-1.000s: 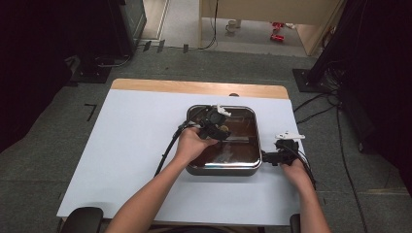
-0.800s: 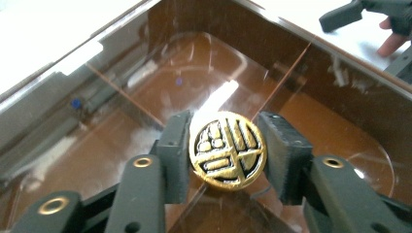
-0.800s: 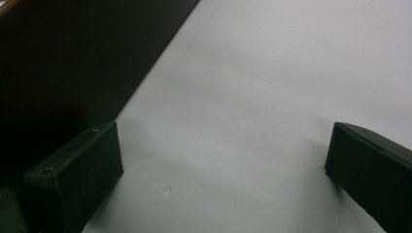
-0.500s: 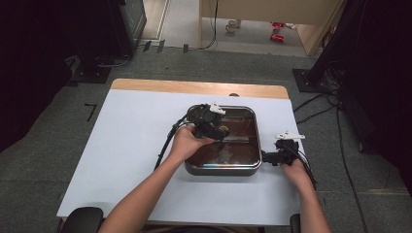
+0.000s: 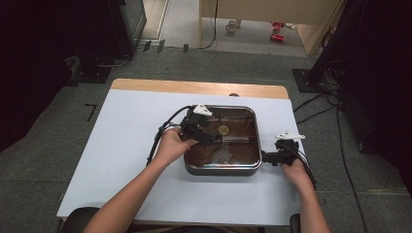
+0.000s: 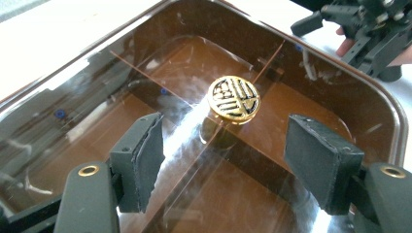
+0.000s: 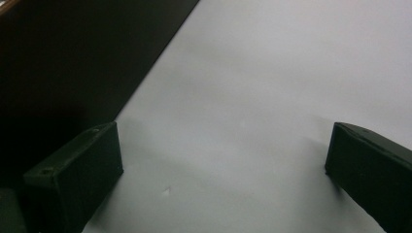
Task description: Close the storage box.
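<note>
**Left gripper poised over the lid knob**

A brown box (image 5: 221,162) with a clear lid (image 6: 97,107) is seen near the front right of the white table (image 5: 121,145). The left gripper (image 6: 223,160) is held above the lid with its jaws spread wide, nothing between them; the gold knob (image 6: 233,99) lies just beyond the pads, at the lid's middle. The right gripper (image 7: 218,174) is rested low on the table just beside the box's right wall, jaws released and parted over bare surface. Open table is left to the left of the box.
</note>
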Demonstrator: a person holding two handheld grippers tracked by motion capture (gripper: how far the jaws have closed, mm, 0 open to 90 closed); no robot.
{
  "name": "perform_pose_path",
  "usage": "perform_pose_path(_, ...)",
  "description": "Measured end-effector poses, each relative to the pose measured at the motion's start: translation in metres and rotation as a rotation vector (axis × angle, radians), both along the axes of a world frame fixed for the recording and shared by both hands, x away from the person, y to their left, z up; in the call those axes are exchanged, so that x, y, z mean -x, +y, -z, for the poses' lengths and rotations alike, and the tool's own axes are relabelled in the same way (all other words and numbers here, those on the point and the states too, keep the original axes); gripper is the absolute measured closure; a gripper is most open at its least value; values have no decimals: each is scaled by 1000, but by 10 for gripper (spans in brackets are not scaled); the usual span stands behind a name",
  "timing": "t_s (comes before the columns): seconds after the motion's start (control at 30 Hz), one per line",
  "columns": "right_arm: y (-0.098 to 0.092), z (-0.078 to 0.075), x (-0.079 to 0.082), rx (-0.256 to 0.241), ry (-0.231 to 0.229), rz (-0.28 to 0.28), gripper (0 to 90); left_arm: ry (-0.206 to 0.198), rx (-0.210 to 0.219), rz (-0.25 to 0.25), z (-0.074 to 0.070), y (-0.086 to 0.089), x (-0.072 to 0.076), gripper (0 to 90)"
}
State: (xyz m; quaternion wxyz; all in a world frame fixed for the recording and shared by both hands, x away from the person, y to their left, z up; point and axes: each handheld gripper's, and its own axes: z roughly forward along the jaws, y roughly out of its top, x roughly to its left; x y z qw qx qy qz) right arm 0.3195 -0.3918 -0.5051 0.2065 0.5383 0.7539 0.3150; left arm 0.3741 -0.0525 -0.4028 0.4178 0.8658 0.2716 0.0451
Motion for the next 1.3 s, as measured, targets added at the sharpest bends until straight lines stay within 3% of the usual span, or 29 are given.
perform_pose_path(0.1, 0, 0, 0, 0, 0, 0, 0, 28, 52, -26, 0, 11, 0, 297)
perform_pose_path(0.2, 0, 0, 0, 1, -1, -1, 0, 13, 76, -55, 1, 23, 2, 287)
perform_pose_path(0.4, 0, 0, 0, 0, -1, 0, 0, -54, 42, -71, 0, 40, 10, 286)
perform_pose_path(0.73, 0, 0, 0, 0, -1, 0, 0, -64, 8, -92, 8, 73, 22, 275)
perform_pose_path(0.93, 0, 0, 0, 0, -1, 0, 0, -69, 22, -127, 11, 96, 26, 274)
perform_pose_path(1.13, 0, 0, 0, 0, -1, 0, 0, -97, 21, -140, 15, 112, 32, 270)
perform_pose_path(1.3, 0, 0, 0, 0, -1, 0, 0, -112, 7, -163, 27, 128, 39, 261)
